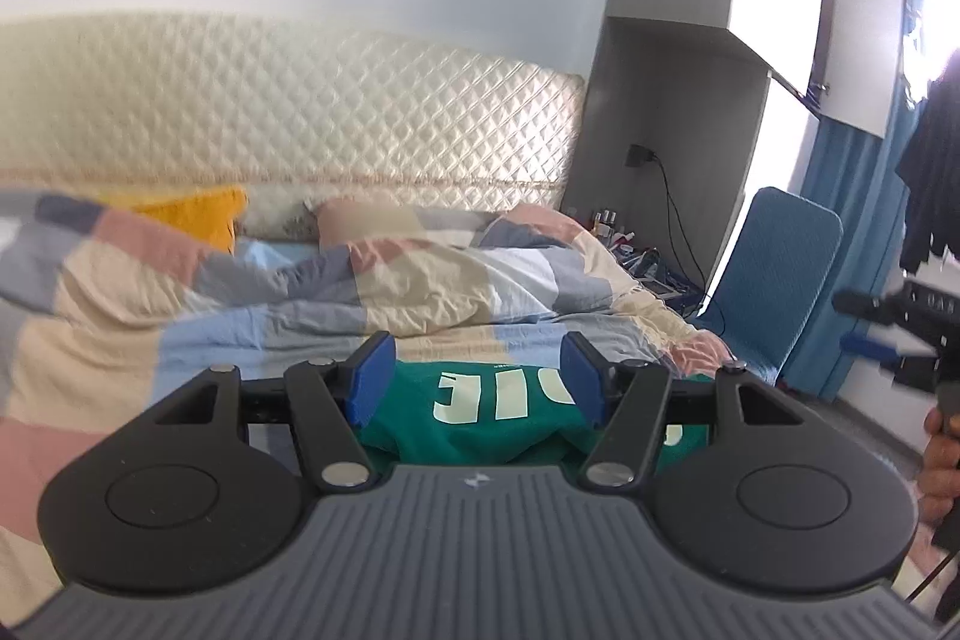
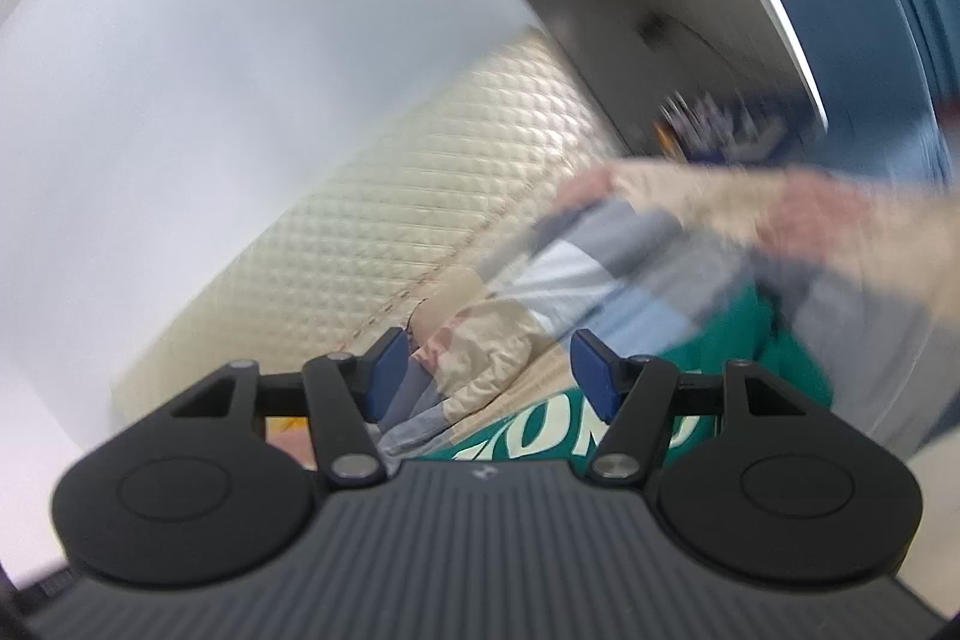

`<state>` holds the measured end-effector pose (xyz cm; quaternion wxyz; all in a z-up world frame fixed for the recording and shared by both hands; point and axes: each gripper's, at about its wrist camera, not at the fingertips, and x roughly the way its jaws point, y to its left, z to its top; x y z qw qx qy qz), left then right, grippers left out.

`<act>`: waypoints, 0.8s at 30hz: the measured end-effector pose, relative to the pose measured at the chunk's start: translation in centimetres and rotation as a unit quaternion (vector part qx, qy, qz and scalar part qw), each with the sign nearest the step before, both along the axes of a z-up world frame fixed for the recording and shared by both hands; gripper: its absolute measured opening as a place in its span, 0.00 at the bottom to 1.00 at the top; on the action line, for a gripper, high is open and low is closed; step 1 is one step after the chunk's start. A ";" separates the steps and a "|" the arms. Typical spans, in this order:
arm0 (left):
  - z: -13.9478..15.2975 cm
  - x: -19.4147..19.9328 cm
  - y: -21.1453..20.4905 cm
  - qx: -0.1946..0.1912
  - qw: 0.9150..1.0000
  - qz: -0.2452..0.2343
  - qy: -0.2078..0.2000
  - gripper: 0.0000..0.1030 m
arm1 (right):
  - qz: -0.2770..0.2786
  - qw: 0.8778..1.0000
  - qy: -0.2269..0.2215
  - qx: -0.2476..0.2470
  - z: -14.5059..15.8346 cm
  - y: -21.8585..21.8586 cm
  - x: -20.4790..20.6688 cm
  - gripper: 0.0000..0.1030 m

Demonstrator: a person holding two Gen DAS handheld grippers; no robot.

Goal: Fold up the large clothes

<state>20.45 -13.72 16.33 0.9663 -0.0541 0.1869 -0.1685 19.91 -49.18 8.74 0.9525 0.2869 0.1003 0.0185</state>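
Note:
A green garment with white lettering (image 1: 480, 430) lies bunched on the bed just below and in front of my left gripper (image 1: 474, 349). That gripper's blue pads (image 1: 372, 376) stand wide apart and press on nothing. At the right edge of the left wrist view a hand (image 1: 942, 448) holds my right gripper (image 1: 882, 340) level in the air. In the tilted, blurred right wrist view the same green garment (image 2: 750, 340) lies below my right gripper (image 2: 489, 349), which is open with nothing between its pads.
A rumpled patchwork quilt (image 1: 360, 280) covers the bed in front of a cream quilted headboard (image 1: 300, 112). A yellow pillow (image 1: 198, 214) lies at the back left. A blue chair (image 1: 780, 268), a cluttered bedside table (image 1: 636, 250) and hanging dark clothes (image 1: 936, 172) stand to the right.

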 end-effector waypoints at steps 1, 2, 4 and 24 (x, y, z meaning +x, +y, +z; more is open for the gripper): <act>0.6 -1.1 0.0 0.009 1.000 0.000 -0.006 0.64 | 0.003 1.000 -0.007 -0.024 0.8 1.0 -0.9 0.62; 1.2 -2.3 0.0 0.016 1.000 -0.002 -0.013 0.64 | 0.010 0.999 -0.015 -0.041 1.5 1.9 -1.9 0.62; 2.2 -4.7 0.0 0.026 0.999 -0.007 -0.024 0.64 | 0.022 0.997 -0.023 -0.068 2.5 3.6 -3.7 0.62; -3.0 -16.7 4.4 0.042 0.998 -0.003 -0.055 0.65 | 0.043 0.979 -0.024 -0.197 -3.6 14.4 -13.6 0.62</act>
